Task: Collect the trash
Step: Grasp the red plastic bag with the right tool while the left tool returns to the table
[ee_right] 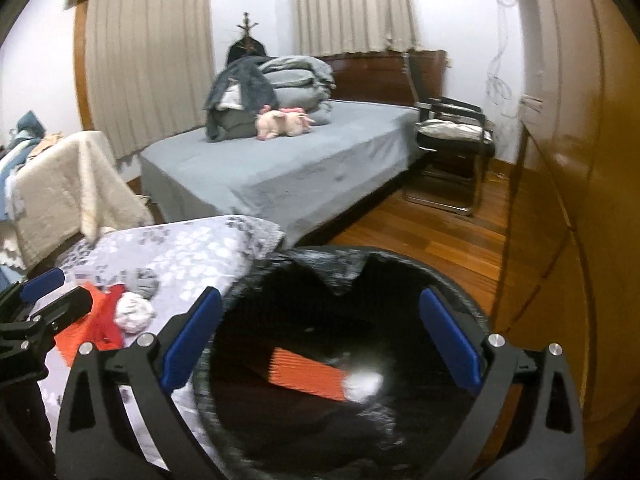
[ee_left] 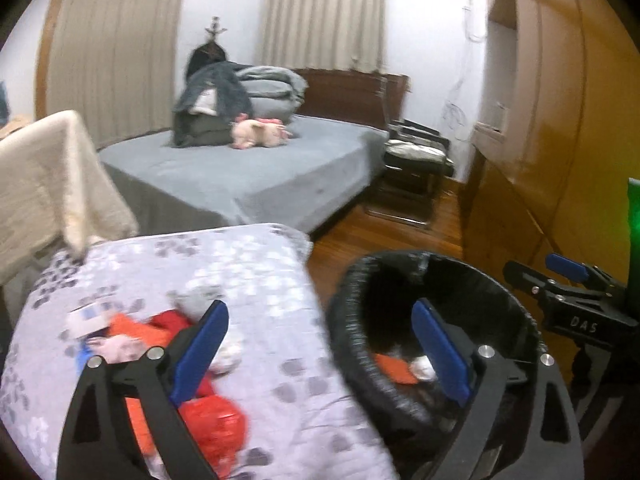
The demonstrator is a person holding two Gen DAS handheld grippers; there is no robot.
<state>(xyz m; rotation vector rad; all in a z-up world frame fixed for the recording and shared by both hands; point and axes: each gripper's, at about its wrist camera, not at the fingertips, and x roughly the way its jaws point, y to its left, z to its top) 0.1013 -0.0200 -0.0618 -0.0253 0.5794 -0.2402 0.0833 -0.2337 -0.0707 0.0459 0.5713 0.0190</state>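
A black-lined trash bin [ee_left: 352, 344] stands on the wood floor beside a bed with a floral grey cover [ee_left: 280, 280]. Inside the bin lie an orange wrapper [ee_right: 308, 374] and a white crumpled wad [ee_right: 366, 386]. On the cover lies a pile of trash: orange and red wrappers [ee_left: 216, 424], white and grey wads [ee_right: 134, 312], a small card [ee_left: 90, 318]. My left gripper [ee_left: 320, 356] is open and empty, straddling the cover's edge and the bin's rim. My right gripper [ee_right: 320, 344] is open and empty above the bin's mouth; it also shows in the left wrist view [ee_left: 560, 276].
A second bed with a grey sheet [ee_right: 280, 168], folded bedding and a pink plush toy [ee_right: 284, 122] stands behind. A cream blanket [ee_right: 72, 184] hangs at left. A black chair [ee_right: 452, 140] and wooden wardrobe [ee_right: 568, 120] line the right side.
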